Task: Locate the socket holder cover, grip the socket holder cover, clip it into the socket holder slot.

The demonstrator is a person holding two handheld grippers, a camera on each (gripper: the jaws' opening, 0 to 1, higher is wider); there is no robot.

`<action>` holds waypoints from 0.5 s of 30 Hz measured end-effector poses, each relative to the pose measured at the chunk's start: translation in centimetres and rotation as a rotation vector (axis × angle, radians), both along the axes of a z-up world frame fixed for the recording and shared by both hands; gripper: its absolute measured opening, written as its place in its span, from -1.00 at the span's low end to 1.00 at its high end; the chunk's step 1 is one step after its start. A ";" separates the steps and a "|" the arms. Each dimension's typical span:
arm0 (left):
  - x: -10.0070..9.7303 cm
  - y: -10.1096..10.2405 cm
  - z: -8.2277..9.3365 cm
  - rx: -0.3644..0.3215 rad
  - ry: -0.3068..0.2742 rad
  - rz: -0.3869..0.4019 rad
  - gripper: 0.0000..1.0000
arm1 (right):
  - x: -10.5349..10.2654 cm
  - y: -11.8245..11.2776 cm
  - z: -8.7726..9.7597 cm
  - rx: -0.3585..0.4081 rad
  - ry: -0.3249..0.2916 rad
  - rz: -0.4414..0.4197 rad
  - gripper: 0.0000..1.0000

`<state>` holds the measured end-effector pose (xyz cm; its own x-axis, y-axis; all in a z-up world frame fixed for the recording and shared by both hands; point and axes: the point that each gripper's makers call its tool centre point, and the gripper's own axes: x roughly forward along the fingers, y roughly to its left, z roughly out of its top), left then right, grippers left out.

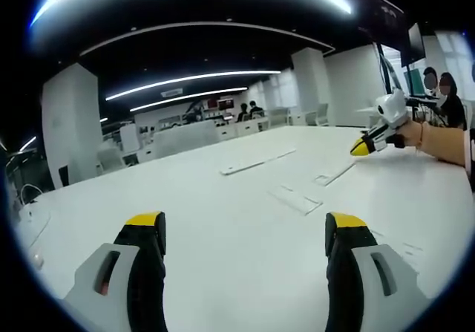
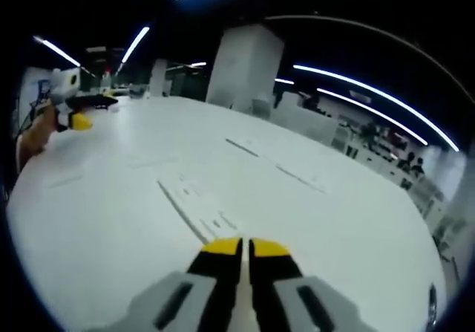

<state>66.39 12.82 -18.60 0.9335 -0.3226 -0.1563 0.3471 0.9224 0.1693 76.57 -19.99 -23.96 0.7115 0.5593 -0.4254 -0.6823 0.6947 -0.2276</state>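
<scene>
Several flat white socket holder pieces lie on the white table [image 1: 223, 243]. In the left gripper view they are a long strip [image 1: 252, 163], a shorter strip [image 1: 334, 173] and a wider piece [image 1: 295, 198]; I cannot tell which is the cover. My left gripper [image 1: 243, 224] hovers over the table, open and holding nothing. The right gripper [image 1: 364, 146] comes in from the right, held by a hand [image 1: 438, 140]. In the right gripper view my right gripper [image 2: 245, 249] is shut with nothing in it, just behind a long white slotted strip [image 2: 189, 213].
Two more thin strips [image 2: 241, 148] [image 2: 300, 177] lie farther out on the table. The left gripper [image 2: 78, 116], in a hand, is at the far left. A white pillar [image 2: 241, 68], desks and seated people [image 1: 249, 111] stand beyond the table's far edge.
</scene>
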 end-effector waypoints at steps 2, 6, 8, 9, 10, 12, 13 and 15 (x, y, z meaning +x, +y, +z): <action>-0.1 -0.2 0.1 0.001 -0.004 -0.006 0.74 | -0.2 0.4 0.1 0.002 0.002 0.011 -0.86; -0.3 -0.3 0.6 -0.009 -0.019 -0.013 0.75 | -0.4 1.0 1.4 0.009 -0.019 0.024 -0.85; -0.3 -0.3 0.9 -0.019 -0.028 -0.013 0.75 | -0.5 1.4 2.8 0.032 -0.040 0.033 -0.85; -0.3 -0.3 0.9 -0.022 -0.029 -0.013 0.75 | -0.2 1.5 3.5 0.043 -0.045 0.038 -0.84; -0.3 -0.3 1.0 -0.024 -0.030 -0.013 0.75 | -0.1 1.6 4.0 0.051 -0.053 0.039 -0.84; -0.2 -0.3 0.9 -0.025 -0.030 -0.014 0.75 | 0.2 1.8 4.7 0.053 -0.066 0.044 -0.84; -0.2 -0.4 0.8 -0.024 -0.028 -0.014 0.75 | 0.4 1.9 5.3 0.051 -0.071 0.051 -0.84; 0.0 -0.4 0.5 -0.019 -0.022 -0.013 0.75 | 0.6 2.3 5.9 0.041 -0.075 0.080 -0.83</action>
